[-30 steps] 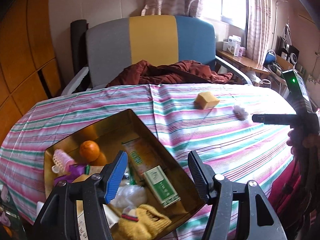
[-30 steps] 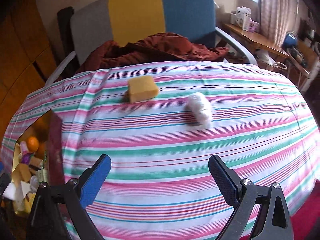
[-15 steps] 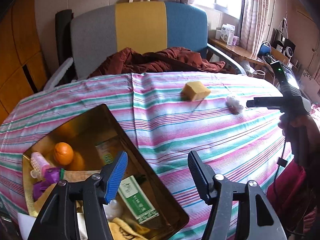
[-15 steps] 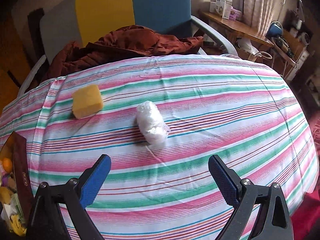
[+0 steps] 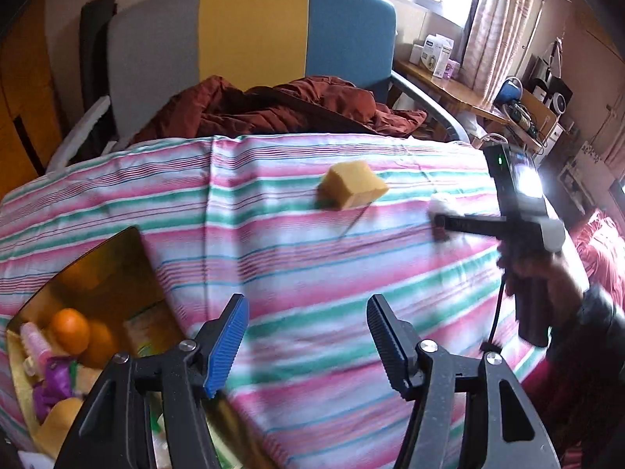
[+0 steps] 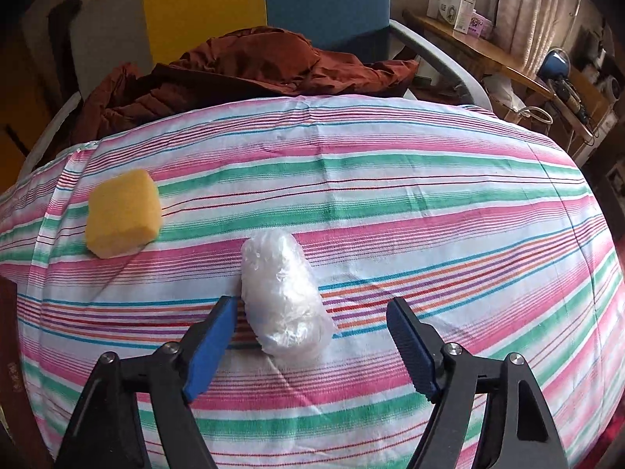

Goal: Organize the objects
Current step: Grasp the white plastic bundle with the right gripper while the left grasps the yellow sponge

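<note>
A white plastic-wrapped bundle (image 6: 281, 293) lies on the striped tablecloth (image 6: 429, 215). My right gripper (image 6: 312, 305) straddles its near end with jaws closing; the left pad is close beside it and the right pad stands well clear. A yellow sponge block (image 6: 123, 213) sits to the bundle's left, apart from it. In the left wrist view the sponge (image 5: 351, 187) and the bundle (image 5: 441, 199) lie far ahead. My left gripper (image 5: 306, 305) hangs open over bare cloth with nothing between its fingers. A gold box (image 5: 117, 258) at lower left holds an orange (image 5: 70, 330) and several small items.
A hand (image 5: 547, 273) holds the right gripper at the table's right edge. Behind the table stands a grey, yellow and blue chair (image 5: 254, 27) with a rust-red jacket (image 5: 281, 105) heaped on it. A cluttered side shelf (image 5: 437, 54) runs along the window.
The right gripper came down and forward until the bundle sat between its jaws, which narrowed. The left gripper swung right, off the gold box and over bare cloth.
</note>
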A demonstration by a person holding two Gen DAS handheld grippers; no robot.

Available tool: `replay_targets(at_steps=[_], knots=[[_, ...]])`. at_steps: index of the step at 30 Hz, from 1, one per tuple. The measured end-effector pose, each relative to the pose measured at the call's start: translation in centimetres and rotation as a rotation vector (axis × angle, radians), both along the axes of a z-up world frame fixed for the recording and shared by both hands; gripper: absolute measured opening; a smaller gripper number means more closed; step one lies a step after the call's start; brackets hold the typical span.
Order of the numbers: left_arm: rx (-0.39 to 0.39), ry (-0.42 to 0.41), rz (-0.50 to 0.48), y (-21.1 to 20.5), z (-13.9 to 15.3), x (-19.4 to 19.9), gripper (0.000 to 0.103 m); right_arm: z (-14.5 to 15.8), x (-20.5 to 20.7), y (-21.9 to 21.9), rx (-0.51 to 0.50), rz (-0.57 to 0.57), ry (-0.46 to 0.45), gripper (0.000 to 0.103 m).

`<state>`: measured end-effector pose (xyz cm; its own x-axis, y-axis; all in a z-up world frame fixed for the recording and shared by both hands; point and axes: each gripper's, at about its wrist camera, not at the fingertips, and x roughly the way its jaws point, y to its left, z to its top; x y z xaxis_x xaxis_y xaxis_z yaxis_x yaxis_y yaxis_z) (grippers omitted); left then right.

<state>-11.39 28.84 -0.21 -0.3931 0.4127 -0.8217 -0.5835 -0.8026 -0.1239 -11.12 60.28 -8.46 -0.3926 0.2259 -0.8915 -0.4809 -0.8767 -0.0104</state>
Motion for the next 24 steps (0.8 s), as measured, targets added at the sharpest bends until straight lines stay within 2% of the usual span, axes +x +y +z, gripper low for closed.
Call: replay_targets(at_steps=[1, 2, 3, 5, 8, 15, 20, 24], knots=[[0.003, -0.003, -0.003, 0.7, -0.1, -0.4, 0.064, -0.3, -0.2, 0.1, -0.005, 0.008, -0.003, 0.051], [0.01, -0.022, -0.002, 1.7, -0.2, -1.1, 0.064, -0.5, -0.3, 0.0, -0.001, 0.02, -0.012, 0.04], [0.018, -0.045, 0.005, 2.3, -0.5, -1.7, 0.064, -0.6, -0.3, -0.1, 0.007, 0.03, -0.021, 0.037], [0.035, -0.084, 0.015, 3.6, -0.8, -2.8, 0.067, -0.4, -0.2, -0.3, 0.012, 0.043, -0.024, 0.036], [0.048, -0.101, 0.032, 5.9, -1.4, -4.5, 0.081, 0.5, 0.0, -0.6, 0.021, 0.048, -0.011, 0.036], [0.047, -0.17, 0.074, 10.8, -3.7, -8.5, 0.088, 1.8, 0.8, -0.3, 0.037, 0.031, 0.009, 0.036], [0.025, -0.146, 0.096, 13.8, -4.8, -10.7, 0.1, 2.9, 1.1, -0.5, 0.035, 0.04, 0.041, 0.036], [-0.003, -0.147, 0.117, 15.3, -5.9, -12.4, 0.1, 3.1, 1.1, -0.2, 0.031, 0.035, 0.047, 0.036]])
